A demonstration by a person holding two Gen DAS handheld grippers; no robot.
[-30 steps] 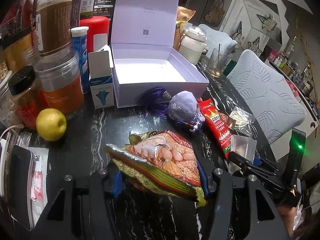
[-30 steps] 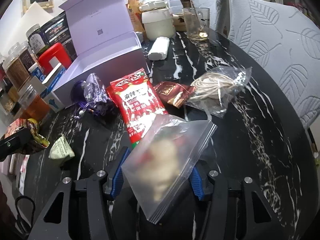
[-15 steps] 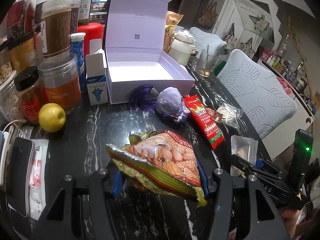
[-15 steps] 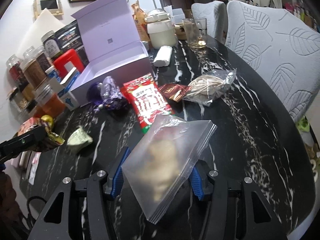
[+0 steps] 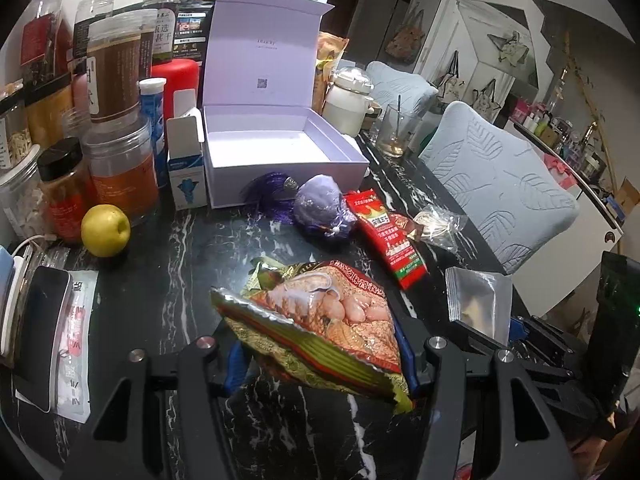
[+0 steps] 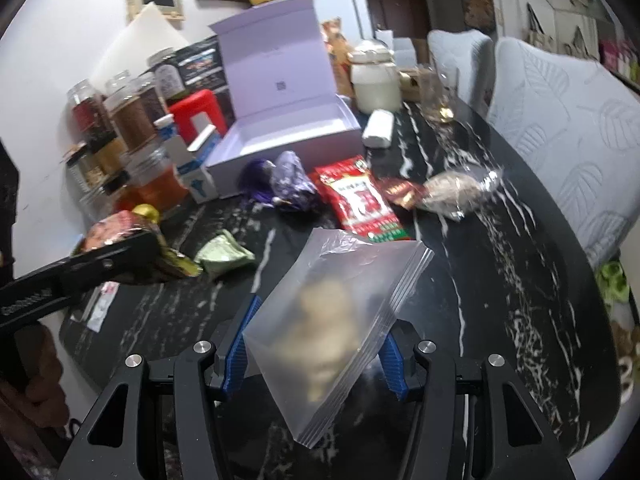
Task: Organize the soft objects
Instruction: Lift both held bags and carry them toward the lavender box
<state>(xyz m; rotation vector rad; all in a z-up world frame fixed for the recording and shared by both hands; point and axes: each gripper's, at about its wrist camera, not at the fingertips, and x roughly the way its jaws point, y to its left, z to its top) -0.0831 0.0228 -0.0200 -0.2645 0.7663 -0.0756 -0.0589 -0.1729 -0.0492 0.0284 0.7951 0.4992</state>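
Note:
My left gripper point(image 5: 320, 356) is shut on a gold and red snack bag point(image 5: 320, 320), held above the black marble table point(image 5: 160, 280). My right gripper point(image 6: 316, 356) is shut on a clear zip bag point(image 6: 340, 304) with something pale inside, also lifted off the table. An open lilac box point(image 5: 276, 152) stands at the back, its lid upright. In front of it lie a purple pouch point(image 5: 324, 208), a red snack packet point(image 5: 384, 236), a small brown packet point(image 6: 402, 192) and a clear bag of pale cord point(image 6: 456, 192). A green packet point(image 6: 224, 256) lies near the left gripper point(image 6: 120, 256).
Jars point(image 5: 116, 128), a red canister point(image 5: 176, 80), a small white and blue carton point(image 5: 186, 168) and a yellow apple point(image 5: 106, 230) crowd the left. A phone point(image 5: 40, 320) lies at the near left. A white pot point(image 5: 348, 100) and a glass point(image 5: 396, 136) stand behind. Padded chairs point(image 5: 500, 192) border the right.
Both grippers have risen and drawn back from the table with their bags still gripped, so the box and packets look smaller and farther away. The right view is blurred by motion.

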